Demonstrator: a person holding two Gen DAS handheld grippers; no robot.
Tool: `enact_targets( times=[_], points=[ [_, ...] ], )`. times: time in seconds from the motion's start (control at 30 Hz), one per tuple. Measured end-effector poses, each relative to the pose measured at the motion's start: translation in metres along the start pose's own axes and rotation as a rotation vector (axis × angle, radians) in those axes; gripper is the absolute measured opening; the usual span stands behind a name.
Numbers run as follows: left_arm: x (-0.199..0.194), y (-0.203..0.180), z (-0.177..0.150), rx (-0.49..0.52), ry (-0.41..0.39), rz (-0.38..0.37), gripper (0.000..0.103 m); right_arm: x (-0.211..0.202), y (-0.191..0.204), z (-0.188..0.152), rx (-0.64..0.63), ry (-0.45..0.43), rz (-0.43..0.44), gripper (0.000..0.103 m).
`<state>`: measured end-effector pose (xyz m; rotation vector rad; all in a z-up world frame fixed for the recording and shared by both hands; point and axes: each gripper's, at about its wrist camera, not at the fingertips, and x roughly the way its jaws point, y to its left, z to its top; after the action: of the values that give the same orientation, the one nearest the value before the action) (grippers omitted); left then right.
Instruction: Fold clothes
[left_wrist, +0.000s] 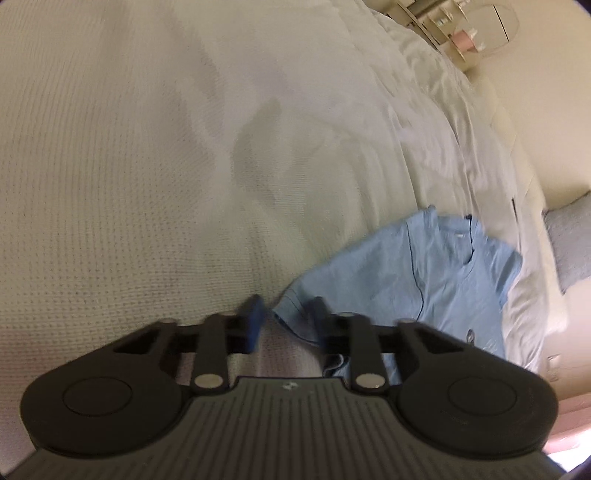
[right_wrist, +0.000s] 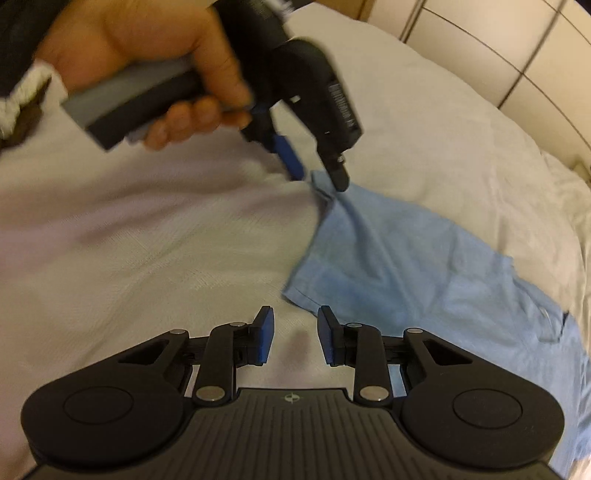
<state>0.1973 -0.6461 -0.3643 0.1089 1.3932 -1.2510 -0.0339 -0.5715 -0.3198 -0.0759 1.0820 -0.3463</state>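
Left gripper (right_wrist: 319, 179): clamped on a corner of the blue shirt (right_wrist: 424, 266), at 12 o'clock.
Right gripper (right_wrist: 295, 332): jaws apart, nothing held.
Bed cover (left_wrist: 147, 184): shirt is spread on it.

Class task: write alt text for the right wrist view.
The left tongs, held in a hand, pinch a corner of a light blue shirt lying on a white bedspread. In the foreground the right tongs are open over its near corner.

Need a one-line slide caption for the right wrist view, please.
Left gripper pinching a corner of the light blue T-shirt on the white bedspread, right gripper open at its hem.
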Motion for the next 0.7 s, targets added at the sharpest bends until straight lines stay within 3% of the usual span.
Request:
enact_targets(
  times=[0.07,0.27,0.3,0.37,0.5,0.7],
  points=[
    [0.0,0.004,0.001,-0.017,-0.002,-0.018,0.002,0.011,0.008,0.003,-0.024,0.006,-0.016,0.03],
    [-0.003,0.001,0.0,-0.022,-0.018,-0.016,0.001,0.034,0.023,0.015,-0.132,0.023,-0.122,0.029],
    [-0.003,0.0,0.0,-0.025,-0.02,-0.012,0.001,0.037,0.023,0.016,-0.134,0.031,-0.131,0.026],
    [-0.007,-0.004,0.002,-0.025,-0.029,-0.005,0.001,0.037,0.022,0.017,-0.126,0.037,-0.138,0.0],
    [-0.018,-0.018,0.008,-0.01,-0.057,0.008,0.001,0.02,0.009,0.017,-0.052,-0.026,-0.071,0.001],
    [-0.017,-0.065,0.025,0.074,-0.068,0.027,0.0,-0.009,-0.04,0.013,0.229,-0.129,0.08,0.002]
  ],
)
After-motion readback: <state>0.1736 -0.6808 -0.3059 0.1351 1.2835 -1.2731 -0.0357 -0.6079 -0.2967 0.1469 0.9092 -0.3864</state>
